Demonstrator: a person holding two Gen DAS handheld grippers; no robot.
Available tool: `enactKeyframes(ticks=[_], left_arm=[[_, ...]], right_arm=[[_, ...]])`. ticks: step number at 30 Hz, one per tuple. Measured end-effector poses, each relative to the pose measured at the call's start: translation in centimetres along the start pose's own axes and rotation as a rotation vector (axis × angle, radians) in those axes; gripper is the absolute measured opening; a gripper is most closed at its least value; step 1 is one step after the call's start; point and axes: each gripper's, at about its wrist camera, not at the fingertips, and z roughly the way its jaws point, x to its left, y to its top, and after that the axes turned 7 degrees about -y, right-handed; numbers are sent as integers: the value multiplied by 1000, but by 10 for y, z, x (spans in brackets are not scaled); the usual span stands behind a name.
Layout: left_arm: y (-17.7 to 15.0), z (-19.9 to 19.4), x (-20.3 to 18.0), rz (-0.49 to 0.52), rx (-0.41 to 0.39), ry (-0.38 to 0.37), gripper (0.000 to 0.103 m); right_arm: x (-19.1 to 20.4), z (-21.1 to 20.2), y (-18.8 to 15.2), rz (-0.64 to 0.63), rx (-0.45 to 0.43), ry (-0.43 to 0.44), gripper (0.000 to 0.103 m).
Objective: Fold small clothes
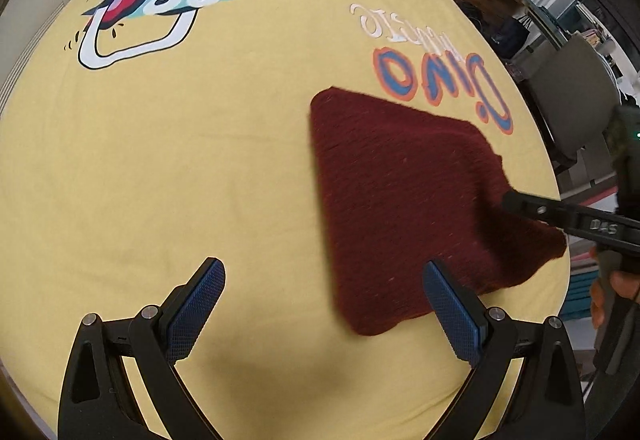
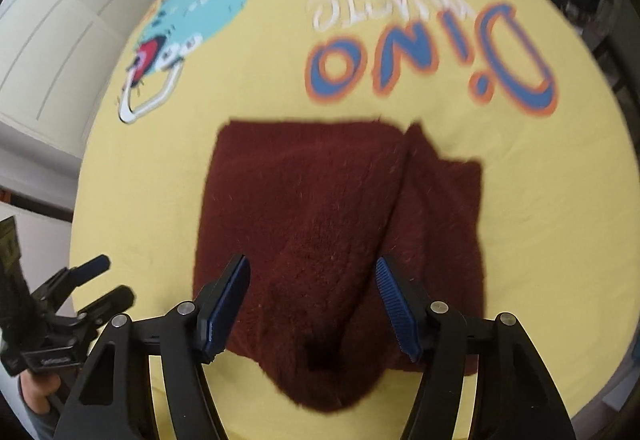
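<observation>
Fuzzy maroon knit garment, folded roughly square, lies flat on yellow dino-print sheet. Left gripper jaws wide apart, empty. Right gripper partly spread above garment, gripping nothing.

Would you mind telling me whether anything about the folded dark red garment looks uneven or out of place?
Slightly. The dark red garment lies folded on the yellow dinosaur sheet, but its right side is not flush: a diagonal overlap leaves a stepped far corner, and the near edge bulges into a rounded lump instead of a straight line. Nothing looks damaged or spilled.
</observation>
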Motion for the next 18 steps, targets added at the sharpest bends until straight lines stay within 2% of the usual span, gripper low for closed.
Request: enactKeyframes(ticks=[5,7,8,14,18], left_arm=[[-5,9,8,8,25,-1,97],[-6,14,8,9,32,-5,97],[-6,15,8,11,36,-6,97],[-12,25,-3,57,54,11,97],[-14,31,-13,77,66,-2,97]], right_arm=[[-10,29,-17,8,57,-41,67],[-18,35,-22,19,67,-3,50],[-22,35,-25,34,71,23,28],[-48,6,-37,63,-45,33,21],[-63,-13,-44,63,-98,-7,20]])
